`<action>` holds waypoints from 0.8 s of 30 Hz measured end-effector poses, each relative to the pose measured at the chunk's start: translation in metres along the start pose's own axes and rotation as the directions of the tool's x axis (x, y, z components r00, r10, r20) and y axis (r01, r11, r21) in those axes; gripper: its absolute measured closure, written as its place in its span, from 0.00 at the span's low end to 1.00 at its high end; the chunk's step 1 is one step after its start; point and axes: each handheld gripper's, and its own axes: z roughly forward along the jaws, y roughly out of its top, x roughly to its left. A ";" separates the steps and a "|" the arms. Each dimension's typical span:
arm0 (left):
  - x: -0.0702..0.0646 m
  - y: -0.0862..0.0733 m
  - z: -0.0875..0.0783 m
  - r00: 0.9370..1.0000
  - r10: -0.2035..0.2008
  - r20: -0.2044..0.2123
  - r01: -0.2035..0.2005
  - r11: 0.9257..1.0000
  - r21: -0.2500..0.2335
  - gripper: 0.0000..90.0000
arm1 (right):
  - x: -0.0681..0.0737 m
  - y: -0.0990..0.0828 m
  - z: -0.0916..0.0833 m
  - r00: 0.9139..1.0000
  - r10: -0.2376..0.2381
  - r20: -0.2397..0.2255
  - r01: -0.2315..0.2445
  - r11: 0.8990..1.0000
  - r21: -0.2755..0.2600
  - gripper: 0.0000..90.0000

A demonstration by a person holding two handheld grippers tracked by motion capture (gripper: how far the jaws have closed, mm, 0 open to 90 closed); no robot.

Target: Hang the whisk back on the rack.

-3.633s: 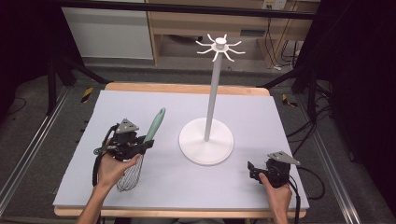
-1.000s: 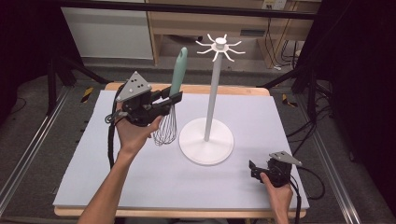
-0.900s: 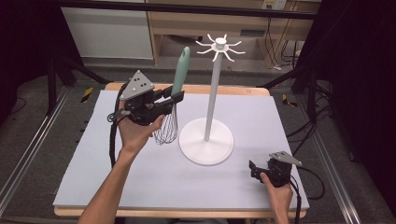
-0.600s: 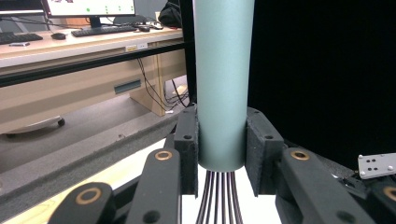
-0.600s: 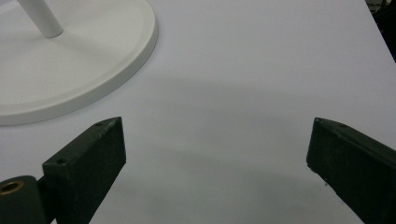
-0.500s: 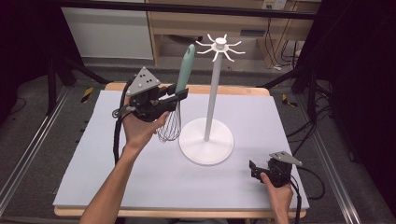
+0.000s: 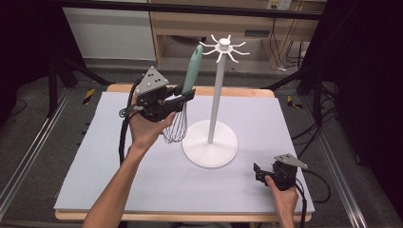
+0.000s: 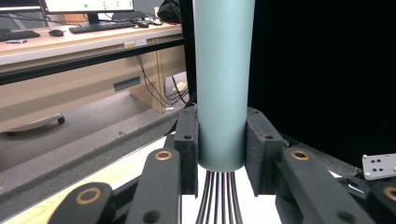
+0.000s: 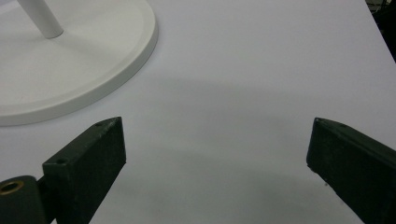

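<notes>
White metal hook stand sits mid-table, the left gripper is clamped on the teal-handled wire whisk beside its pole, right gripper idle with jaws apart, so I'd lift slow and keep it upright toward a hook.

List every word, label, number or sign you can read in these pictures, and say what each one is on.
None can be read.
Yellow sticker on the desk edge: too small and blurred to read.
Monitor with green dots: no text legible.
Label on the wooden shelf: blurred.
Whisk, white stand and both grippers: no print visible.
</notes>
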 end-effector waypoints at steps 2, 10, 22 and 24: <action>0.000 0.000 0.001 1.000 0.003 -0.002 -0.003 1.000 0.002 0.76 | 0.000 0.000 0.000 1.000 0.000 0.000 0.000 1.000 -0.001 0.06; -0.003 0.003 0.008 1.000 0.005 0.001 -0.005 1.000 0.006 0.76 | 0.000 0.000 0.000 1.000 -0.001 0.000 0.001 1.000 -0.002 0.06; -0.005 0.003 0.018 1.000 0.000 0.004 0.000 1.000 0.016 0.76 | 0.000 0.000 0.000 1.000 -0.003 -0.001 0.003 1.000 -0.002 0.06; -0.005 0.003 0.020 1.000 0.000 0.004 0.000 1.000 0.016 0.76 | 0.000 0.000 0.000 1.000 -0.004 -0.001 0.004 1.000 -0.002 0.06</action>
